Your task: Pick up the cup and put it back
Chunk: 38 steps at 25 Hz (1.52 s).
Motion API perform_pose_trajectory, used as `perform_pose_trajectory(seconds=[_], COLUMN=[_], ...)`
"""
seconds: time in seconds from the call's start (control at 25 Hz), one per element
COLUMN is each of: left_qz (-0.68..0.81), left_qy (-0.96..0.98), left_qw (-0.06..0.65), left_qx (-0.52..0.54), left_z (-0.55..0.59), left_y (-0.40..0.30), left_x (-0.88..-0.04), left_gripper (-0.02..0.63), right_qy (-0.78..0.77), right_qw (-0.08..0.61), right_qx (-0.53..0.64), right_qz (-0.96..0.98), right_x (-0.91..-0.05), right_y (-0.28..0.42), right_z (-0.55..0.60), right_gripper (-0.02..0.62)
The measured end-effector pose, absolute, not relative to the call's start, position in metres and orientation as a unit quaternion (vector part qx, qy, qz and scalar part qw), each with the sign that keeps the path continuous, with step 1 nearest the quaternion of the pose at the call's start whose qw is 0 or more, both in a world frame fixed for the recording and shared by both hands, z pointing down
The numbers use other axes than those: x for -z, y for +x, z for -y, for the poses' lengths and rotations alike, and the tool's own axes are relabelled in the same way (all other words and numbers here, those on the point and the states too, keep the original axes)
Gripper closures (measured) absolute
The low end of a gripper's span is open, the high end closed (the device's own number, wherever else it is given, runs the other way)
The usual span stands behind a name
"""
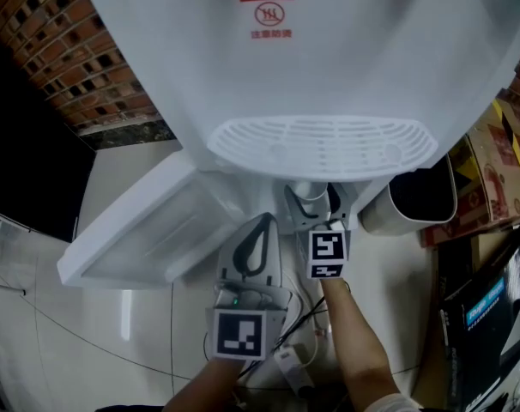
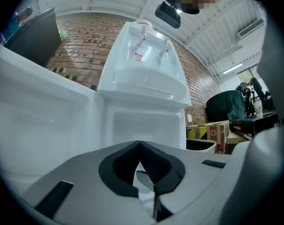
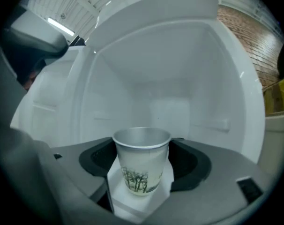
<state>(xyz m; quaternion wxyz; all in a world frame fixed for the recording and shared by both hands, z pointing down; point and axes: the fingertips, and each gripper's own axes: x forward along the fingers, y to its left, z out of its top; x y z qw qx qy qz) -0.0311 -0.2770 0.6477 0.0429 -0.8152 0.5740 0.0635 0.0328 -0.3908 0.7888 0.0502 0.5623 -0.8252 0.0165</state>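
Observation:
A white paper cup (image 3: 142, 165) with a tree print stands upright on the white floor of the water dispenser's lower cabinet (image 3: 165, 102). My right gripper (image 3: 143, 159) reaches into the cabinet with the cup between its jaws, and the cup's rim touches both dark pads. In the head view the right gripper (image 1: 314, 206) sits under the dispenser's drip tray (image 1: 322, 144), where the cup (image 1: 307, 191) shows only as a grey rim. My left gripper (image 2: 139, 146) is shut on nothing and hangs just left of the right one (image 1: 262, 223), outside the cabinet.
The white dispenser body (image 1: 320, 58) overhangs both grippers. Its cabinet door (image 1: 140, 230) stands open to the left. A white bin (image 1: 414, 200) and cardboard boxes (image 1: 492, 170) stand to the right. Cables (image 1: 294, 350) lie on the floor near my arms.

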Motion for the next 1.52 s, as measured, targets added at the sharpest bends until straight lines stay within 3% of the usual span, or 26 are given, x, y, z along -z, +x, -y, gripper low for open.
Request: perform_pose_trajectory(seconds=[0.96,1.52], left_qz=[-0.538,-0.533], left_qy=[-0.836,-0.837], left_qw=[0.055,0.079], left_qx=[-0.098,-0.095], left_z=[0.242,0.232], left_y=[-0.009,-0.005], left_x=[-0.571,-0.554], left_gripper=[0.606,0.606], right_qy=[0.587,0.594], right_qw=[0.043,0.041], right_qx=[0.003,-0.017], right_qz=[0.808,0.803], right_x=[-0.576,-0.577], right_y=[0.069,0.074], right_z=[0.246,0.24], right_gripper=[0.244,0.244])
